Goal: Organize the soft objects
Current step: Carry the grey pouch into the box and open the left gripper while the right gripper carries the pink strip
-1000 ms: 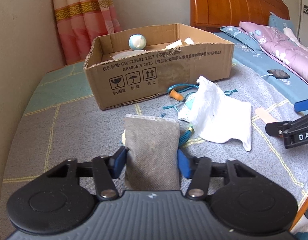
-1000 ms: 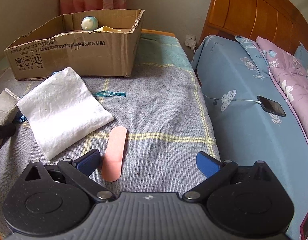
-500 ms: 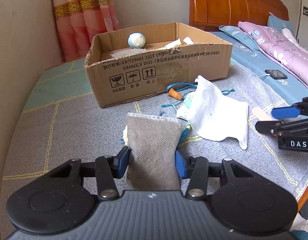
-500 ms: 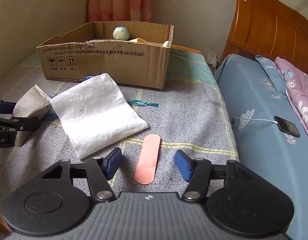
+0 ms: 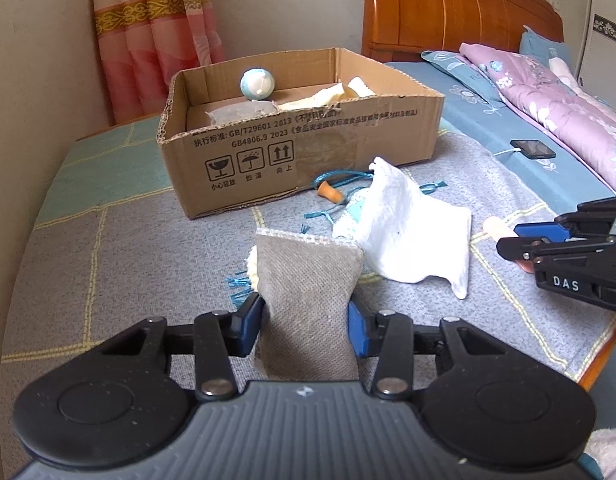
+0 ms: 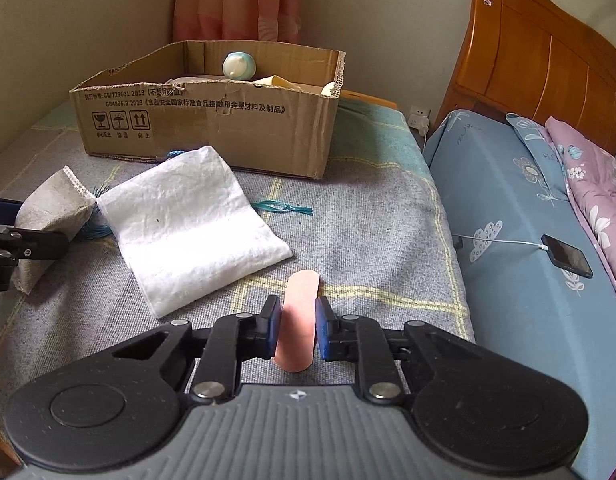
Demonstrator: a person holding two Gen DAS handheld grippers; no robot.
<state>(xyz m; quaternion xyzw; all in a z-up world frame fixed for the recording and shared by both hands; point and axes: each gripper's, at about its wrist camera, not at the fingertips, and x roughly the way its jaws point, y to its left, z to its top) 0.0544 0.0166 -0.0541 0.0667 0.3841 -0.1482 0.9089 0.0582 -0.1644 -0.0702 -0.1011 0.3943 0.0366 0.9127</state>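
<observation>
My left gripper [image 5: 305, 318] is shut on a grey fabric pouch [image 5: 305, 280] and holds it upright over the grey blanket; the pouch also shows in the right wrist view [image 6: 47, 208]. My right gripper [image 6: 295, 330] is shut on a pink oblong pad [image 6: 297, 316], low on the blanket; it shows at the right of the left wrist view [image 5: 548, 240]. A white cloth [image 6: 191, 224] lies crumpled between the two grippers [image 5: 412, 232]. An open cardboard box [image 5: 299, 152] stands behind, with a pale blue ball [image 5: 256, 84] and other soft items inside.
Teal strings [image 6: 281, 208] and an orange cork-like piece [image 5: 328, 192] lie near the box. A phone [image 6: 566, 256] on a cable lies on the blue bed to the right. A wooden headboard [image 6: 548, 68] and a curtain [image 5: 147, 40] stand behind.
My right gripper has moved onto the pink pad and closed on it. My left gripper has lifted the grey pouch slightly and squeezed it tighter.
</observation>
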